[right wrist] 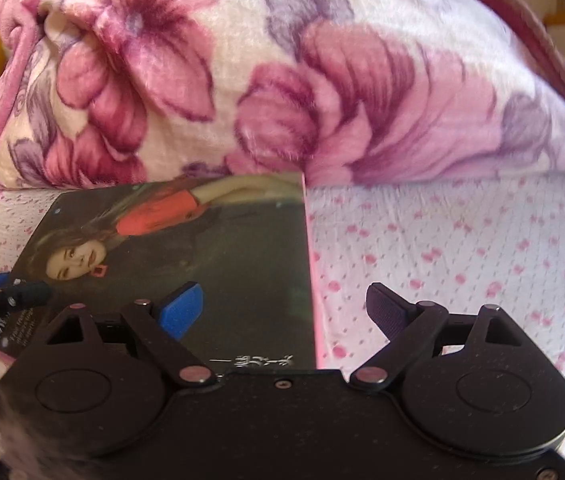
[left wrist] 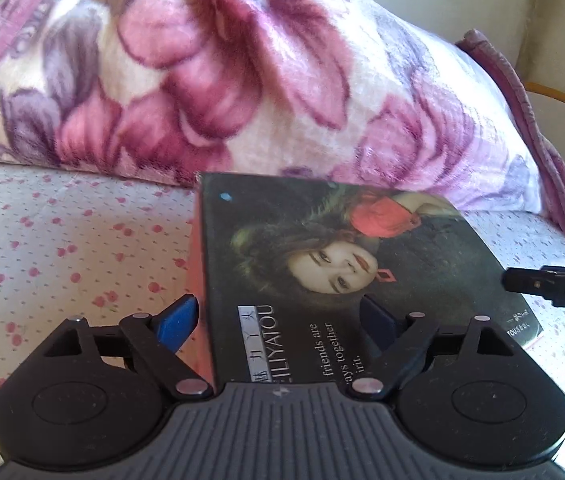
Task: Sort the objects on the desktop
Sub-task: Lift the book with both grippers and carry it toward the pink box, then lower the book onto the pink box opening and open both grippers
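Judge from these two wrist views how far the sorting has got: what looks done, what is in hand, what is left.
Done: nothing visibly sorted.
In hand: the dark box with a woman's portrait lies flat on the dotted sheet before the floral blanket. The left gripper straddles its left edge, the right gripper its right edge; both are open.
Left: closing on the box, lifting and placing it.

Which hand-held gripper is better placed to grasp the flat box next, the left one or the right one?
Probably either. The left hand-held gripper is open across the flat box's left edge. The right hand-held gripper is open across its right edge. Each has one finger over the lid, one outside.
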`<state>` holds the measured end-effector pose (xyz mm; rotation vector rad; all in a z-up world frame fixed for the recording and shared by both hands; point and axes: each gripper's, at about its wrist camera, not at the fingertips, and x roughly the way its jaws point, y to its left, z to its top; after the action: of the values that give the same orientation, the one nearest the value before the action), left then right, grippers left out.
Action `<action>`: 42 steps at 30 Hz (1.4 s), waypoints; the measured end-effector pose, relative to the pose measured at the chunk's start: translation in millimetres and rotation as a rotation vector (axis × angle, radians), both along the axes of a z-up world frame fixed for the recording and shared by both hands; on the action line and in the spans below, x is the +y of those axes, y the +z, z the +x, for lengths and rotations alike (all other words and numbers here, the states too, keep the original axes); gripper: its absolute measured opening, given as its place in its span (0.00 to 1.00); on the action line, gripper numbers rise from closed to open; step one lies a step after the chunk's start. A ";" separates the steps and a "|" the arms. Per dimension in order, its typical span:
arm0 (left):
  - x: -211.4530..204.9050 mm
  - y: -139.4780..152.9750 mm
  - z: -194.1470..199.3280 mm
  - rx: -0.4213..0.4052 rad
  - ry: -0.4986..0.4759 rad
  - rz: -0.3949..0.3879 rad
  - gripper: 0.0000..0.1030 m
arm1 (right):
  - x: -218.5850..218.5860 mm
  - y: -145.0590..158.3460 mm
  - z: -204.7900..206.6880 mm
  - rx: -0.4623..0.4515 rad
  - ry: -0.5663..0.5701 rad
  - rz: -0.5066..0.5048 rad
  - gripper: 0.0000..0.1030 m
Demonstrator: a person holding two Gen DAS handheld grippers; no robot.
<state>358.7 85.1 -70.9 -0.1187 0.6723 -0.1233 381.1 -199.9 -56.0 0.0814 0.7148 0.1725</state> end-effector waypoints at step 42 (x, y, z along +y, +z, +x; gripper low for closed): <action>-58.0 -1.2 -117.7 0.174 -0.139 0.252 0.89 | 8.9 15.8 -111.5 0.154 0.134 0.000 0.89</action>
<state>240.9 27.1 -72.1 0.1622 0.8642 -0.1620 269.6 -191.1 -40.2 0.0470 0.8742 0.2972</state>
